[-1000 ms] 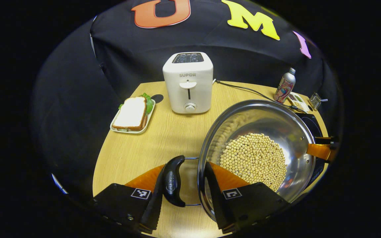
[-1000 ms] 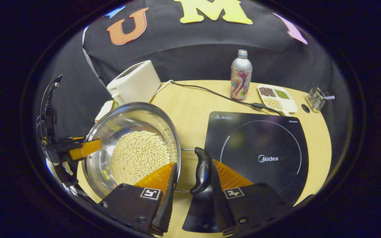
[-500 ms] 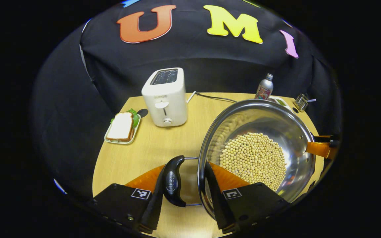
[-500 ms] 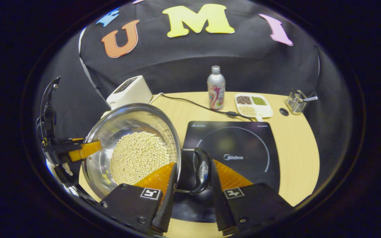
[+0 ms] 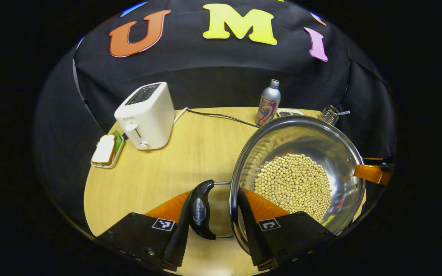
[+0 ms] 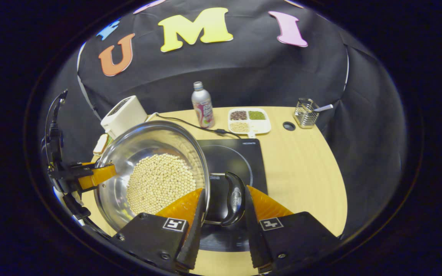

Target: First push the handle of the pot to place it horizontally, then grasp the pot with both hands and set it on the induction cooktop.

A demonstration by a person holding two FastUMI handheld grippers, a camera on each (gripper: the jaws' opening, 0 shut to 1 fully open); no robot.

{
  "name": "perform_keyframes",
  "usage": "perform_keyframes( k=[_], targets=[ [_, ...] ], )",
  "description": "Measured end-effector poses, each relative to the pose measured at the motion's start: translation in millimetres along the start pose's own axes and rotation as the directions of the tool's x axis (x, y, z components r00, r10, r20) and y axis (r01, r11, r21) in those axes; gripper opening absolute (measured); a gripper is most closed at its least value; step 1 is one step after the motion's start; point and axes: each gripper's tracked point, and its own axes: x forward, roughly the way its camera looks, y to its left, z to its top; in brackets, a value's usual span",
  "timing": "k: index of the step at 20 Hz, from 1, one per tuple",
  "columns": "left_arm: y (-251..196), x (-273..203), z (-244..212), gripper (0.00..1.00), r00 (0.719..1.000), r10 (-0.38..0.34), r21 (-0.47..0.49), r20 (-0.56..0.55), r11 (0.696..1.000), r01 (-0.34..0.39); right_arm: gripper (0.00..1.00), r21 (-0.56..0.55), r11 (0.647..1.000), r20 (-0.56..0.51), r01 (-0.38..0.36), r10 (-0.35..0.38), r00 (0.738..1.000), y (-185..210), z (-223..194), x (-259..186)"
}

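I pinch each black handle of the pot [image 5: 297,172] with the left claw [image 5: 213,230] and right claw [image 6: 223,230], because its bean load feels heavy, steel slippery.

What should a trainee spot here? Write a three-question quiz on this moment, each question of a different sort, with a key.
1. True or false: the pot holds pale round beans.
2. Multiple choice: in the right gripper view, what lies under the pot's black side handle? A) the toaster B) the induction cooktop C) the divided dish
3. Fill in: the left gripper has one finger outside the handle and the other inside the pot's ____.

Key: 1 true; 2 B; 3 rim. Both grippers straddle handle and pot wall; the right gripper does likewise.
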Motion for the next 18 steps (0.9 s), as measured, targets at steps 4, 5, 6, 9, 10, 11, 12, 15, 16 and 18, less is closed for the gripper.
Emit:
perform_keyframes(
  k=[4,5,6,9,10,11,12,15,16,18],
  targets=[
    [-42,18,-4,0.64,1.000,-0.007,-0.003,-0.024,1.000,0.007,0.53,-0.001,1.000,-0.023,0.013,-0.013,1.000,-44,1,9],
    [-51,23,-3,0.64,1.000,-0.003,-0.002,-0.028,1.000,0.003,0.53,-0.003,1.000,-0.030,0.013,-0.013,0.999,-52,2,13],
    [-58,26,-3,0.64,1.000,0.002,-0.004,-0.031,1.000,-0.002,0.53,-0.006,1.000,-0.035,0.011,-0.011,0.999,-60,3,17],
    [-73,37,-3,0.64,0.999,0.015,-0.015,-0.043,1.000,-0.016,0.53,-0.015,1.000,-0.049,0.004,-0.005,0.999,-79,10,28],
    [-76,42,-2,0.64,0.999,0.020,-0.020,-0.047,1.000,-0.021,0.53,-0.024,1.000,-0.055,0.001,-0.002,0.998,-82,13,31],
    [-80,45,-2,0.64,0.998,0.024,-0.025,-0.051,0.999,-0.025,0.53,-0.031,1.000,-0.059,-0.002,0.000,0.998,-86,16,35],
    [-82,49,-1,0.64,0.998,0.028,-0.030,-0.053,0.999,-0.029,0.53,-0.035,0.999,-0.062,-0.004,0.002,0.998,-88,18,40],
    [-83,57,0,0.64,0.997,0.045,-0.037,-0.062,0.998,-0.047,0.53,-0.047,0.999,-0.075,-0.020,0.016,0.997,-90,23,52],
    [-82,58,-1,0.64,0.997,0.050,-0.038,-0.066,0.998,-0.053,0.53,-0.051,0.998,-0.077,-0.028,0.024,0.997,-89,24,56],
    [-78,59,3,0.64,0.996,0.063,-0.025,-0.058,0.998,-0.064,0.53,-0.053,0.998,-0.081,-0.041,0.037,0.996,-88,24,61]
  ],
)
